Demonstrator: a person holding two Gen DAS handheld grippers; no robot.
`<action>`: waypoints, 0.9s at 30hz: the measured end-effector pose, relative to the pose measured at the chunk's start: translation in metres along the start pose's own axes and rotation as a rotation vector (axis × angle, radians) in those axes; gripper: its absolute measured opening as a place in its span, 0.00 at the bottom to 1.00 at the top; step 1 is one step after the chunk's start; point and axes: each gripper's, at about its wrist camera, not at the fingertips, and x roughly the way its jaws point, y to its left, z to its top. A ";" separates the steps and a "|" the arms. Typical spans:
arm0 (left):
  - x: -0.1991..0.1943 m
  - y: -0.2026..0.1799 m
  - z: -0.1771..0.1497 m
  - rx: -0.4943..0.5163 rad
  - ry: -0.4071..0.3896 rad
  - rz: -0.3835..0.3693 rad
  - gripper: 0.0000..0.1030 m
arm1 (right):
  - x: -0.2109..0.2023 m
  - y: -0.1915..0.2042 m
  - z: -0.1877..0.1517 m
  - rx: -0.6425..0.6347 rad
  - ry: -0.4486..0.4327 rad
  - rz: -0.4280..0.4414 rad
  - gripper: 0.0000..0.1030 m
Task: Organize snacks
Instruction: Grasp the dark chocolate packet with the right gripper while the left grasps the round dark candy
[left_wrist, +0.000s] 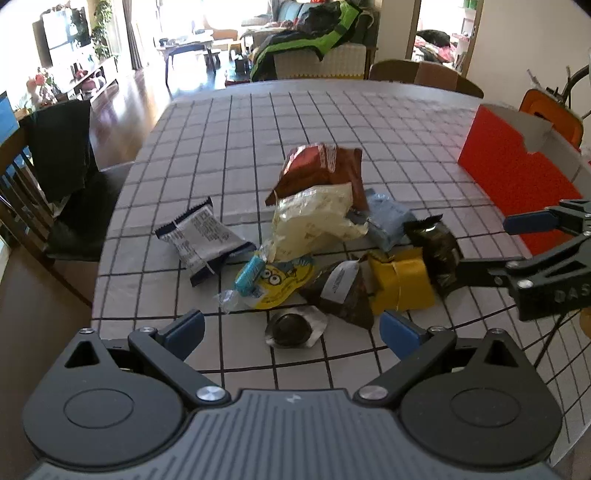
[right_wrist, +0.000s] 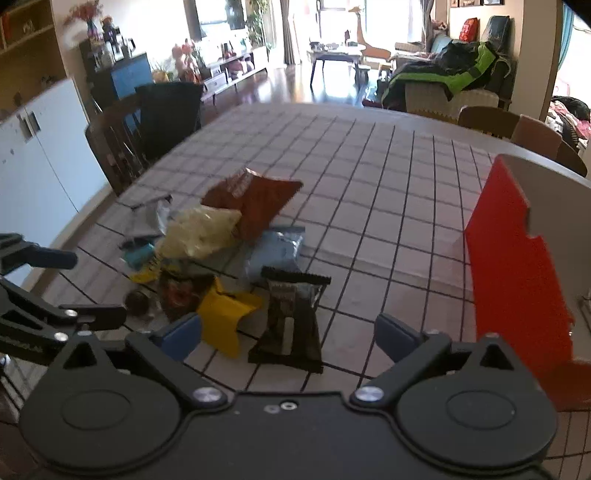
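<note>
Snack pile sits mid-desk (left_wrist: 229, 122) on the checked cloth, well apart from the red box (right_wrist: 513, 266) at the right edge — presumably where the snacks go.

Right gripper (right_wrist: 288, 332): jaws spread wide, holding nothing, hovering low just short of the dark packet (right_wrist: 286, 321). Left gripper (left_wrist: 291, 328): jaws spread too, empty, with the round foil-wrapped sweet (left_wrist: 291, 326) lying roughly between its fingertips.

Risks, as judged from here:
- The dark packet lies touching the yellow packet (right_wrist: 225, 314) — a wide closing grip could catch both, or shove the yellow one aside.
- Wrappers look thin and slick; a pinch on a crimped end may slip or tear, and a pinch mid-body may crush the contents.
- The two grippers are near each other over the same pile; they could collide if both go in together.
- The cream bag (left_wrist: 317, 218) and the brown bag (left_wrist: 325, 173) lie partly stacked — pulling a lower piece could drag the others.

Orientation: in the right wrist view the dark packet's long axis runs nearly straight away from the camera, the serrated far end raised and pointing toward the blue packet (right_wrist: 275, 254), the near end flat on the desk. The spread jaws thus straddle its short width, which looks a fair fit for a grip.
</note>
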 end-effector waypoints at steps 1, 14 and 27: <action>0.003 0.001 0.000 0.000 0.006 -0.005 0.99 | 0.005 -0.001 0.000 0.000 0.008 -0.004 0.93; 0.048 0.011 0.010 -0.073 0.180 -0.007 0.78 | 0.041 -0.015 0.005 0.074 0.061 -0.021 0.65; 0.042 -0.004 0.008 0.025 0.153 -0.004 0.40 | 0.045 -0.009 0.007 0.049 0.075 0.004 0.36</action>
